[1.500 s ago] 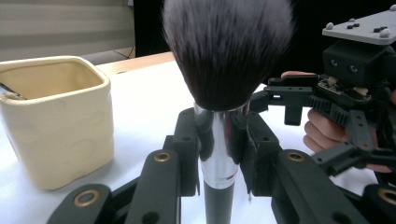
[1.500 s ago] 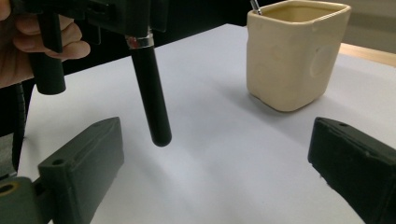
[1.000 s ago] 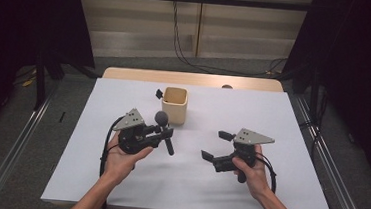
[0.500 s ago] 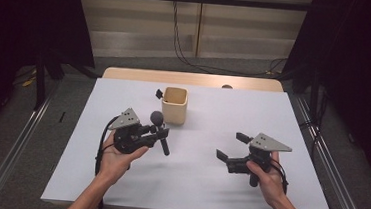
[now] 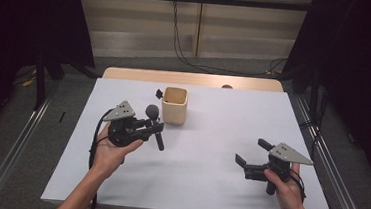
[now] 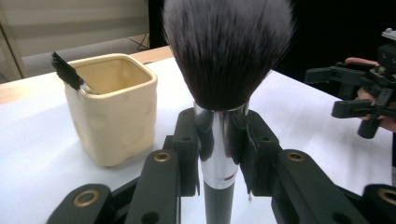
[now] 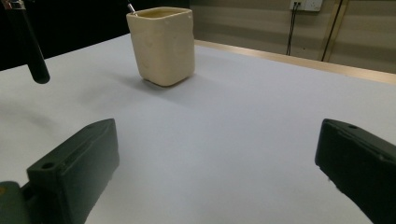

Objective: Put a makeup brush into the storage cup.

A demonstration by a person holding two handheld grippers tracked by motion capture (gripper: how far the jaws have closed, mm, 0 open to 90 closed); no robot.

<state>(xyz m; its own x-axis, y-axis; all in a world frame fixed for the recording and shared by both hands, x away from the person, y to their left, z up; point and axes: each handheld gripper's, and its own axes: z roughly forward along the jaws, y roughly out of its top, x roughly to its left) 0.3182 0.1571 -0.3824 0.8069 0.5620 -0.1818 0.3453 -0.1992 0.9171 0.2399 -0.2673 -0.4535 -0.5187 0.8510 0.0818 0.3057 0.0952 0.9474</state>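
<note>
The jaws of the left gripper are pinched on the chrome ferrule of the large brush, held bristles-up just beside the cream cup, probably for dropping in; the right gripper, spread and empty, is kept well apart. A small brush is leaned in the cup.

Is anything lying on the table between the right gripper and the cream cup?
No. In the right gripper view, only bare white table lies between the open right gripper and the cream cup; the high view agrees.
</note>
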